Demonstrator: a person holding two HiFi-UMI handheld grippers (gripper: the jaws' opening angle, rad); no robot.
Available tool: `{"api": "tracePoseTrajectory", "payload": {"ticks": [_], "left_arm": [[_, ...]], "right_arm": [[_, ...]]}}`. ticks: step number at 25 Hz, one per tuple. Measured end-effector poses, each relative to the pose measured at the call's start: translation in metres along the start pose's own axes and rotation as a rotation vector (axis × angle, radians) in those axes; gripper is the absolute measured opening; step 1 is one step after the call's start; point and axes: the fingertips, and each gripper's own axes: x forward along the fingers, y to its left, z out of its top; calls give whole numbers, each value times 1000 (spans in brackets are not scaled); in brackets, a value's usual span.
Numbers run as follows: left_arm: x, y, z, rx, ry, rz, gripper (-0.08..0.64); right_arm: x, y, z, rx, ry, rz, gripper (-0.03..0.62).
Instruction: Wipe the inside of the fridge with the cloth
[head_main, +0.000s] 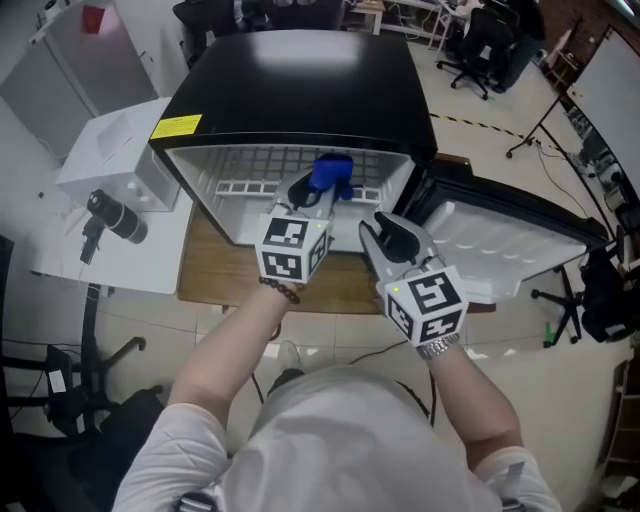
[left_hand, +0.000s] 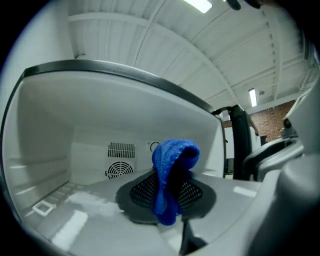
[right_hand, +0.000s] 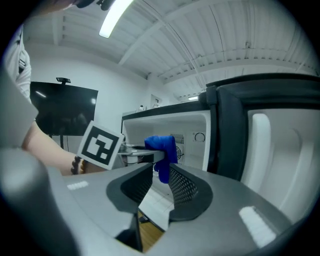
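between left gripper (left_hand: 168, 197) jaws — blue cloth (left_hand: 172, 157) pinched, just inside fridge (left_hand: 50, 130)

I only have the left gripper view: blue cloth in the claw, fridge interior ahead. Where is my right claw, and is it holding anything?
Observer: The right claw sits just outside the opening of the fridge, jaws apart, nothing between them.
Operator: Is the door out of the way?
Observer: Yes, the door is swung wide open, off to the right claw's right.
Operator: What does the fridge stand on?
Observer: A wooden table, visible below the opening.
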Motion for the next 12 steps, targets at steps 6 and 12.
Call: {"api": "tracePoseTrajectory", "payload": {"ticks": [6, 12], "left_arm": [[-47, -4, -6, 23, 0, -136, 58], [-83, 5, -20, 54, 32, -293, 63]], "right_arm": [[32, 19, -8, -21, 21, 82, 149], [64, 57, -12, -70, 25, 257, 160]]}}
